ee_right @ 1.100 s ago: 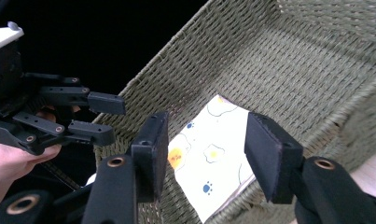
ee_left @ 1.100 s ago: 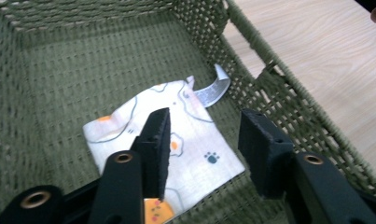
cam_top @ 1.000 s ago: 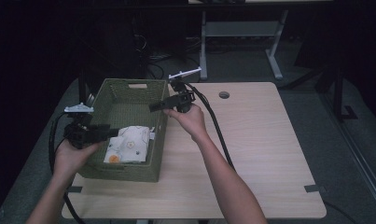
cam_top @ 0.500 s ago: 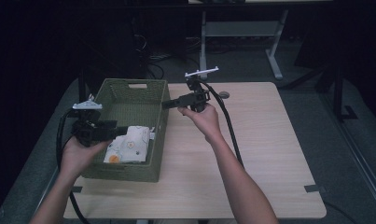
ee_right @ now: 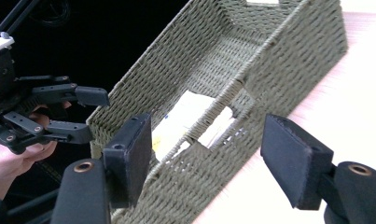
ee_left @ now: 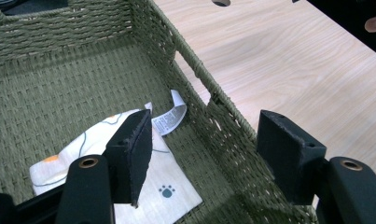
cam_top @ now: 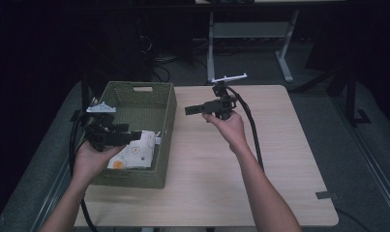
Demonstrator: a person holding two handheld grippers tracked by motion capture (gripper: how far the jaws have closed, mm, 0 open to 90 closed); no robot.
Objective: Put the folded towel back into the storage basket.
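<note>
A green woven basket (cam_top: 167, 108) stands on the left part of the wooden table (cam_top: 279, 159). A folded white cloth (cam_top: 134, 153) with orange and paw-print marks lies flat in its near end (ee_left: 172, 195), its label (ee_left: 172, 113) sticking up by the side wall. My left gripper (cam_top: 133, 137) hovers above the cloth, open; its jaws have just been opening and grip nothing (ee_left: 204, 158). My right gripper (cam_top: 188, 110) is held over the table just right of the basket and points at it. It is open too, its jaws have just been opening, and they are empty (ee_right: 209, 158).
The basket's side wall has a handle slot (ee_left: 195, 79) through which the cloth (ee_right: 185, 109) shows. The left gripper (ee_right: 90, 114) appears beyond the basket's far wall in the right gripper view. A round cable hole (cam_top: 232, 99) sits near the table's back edge. Dark floor and a desk frame lie behind.
My right gripper has drawn back to the right, from over the basket's edge to above the bare table. Both pairs of jaws stand wider. The left gripper has shifted slightly. The cloth stays in the basket.
</note>
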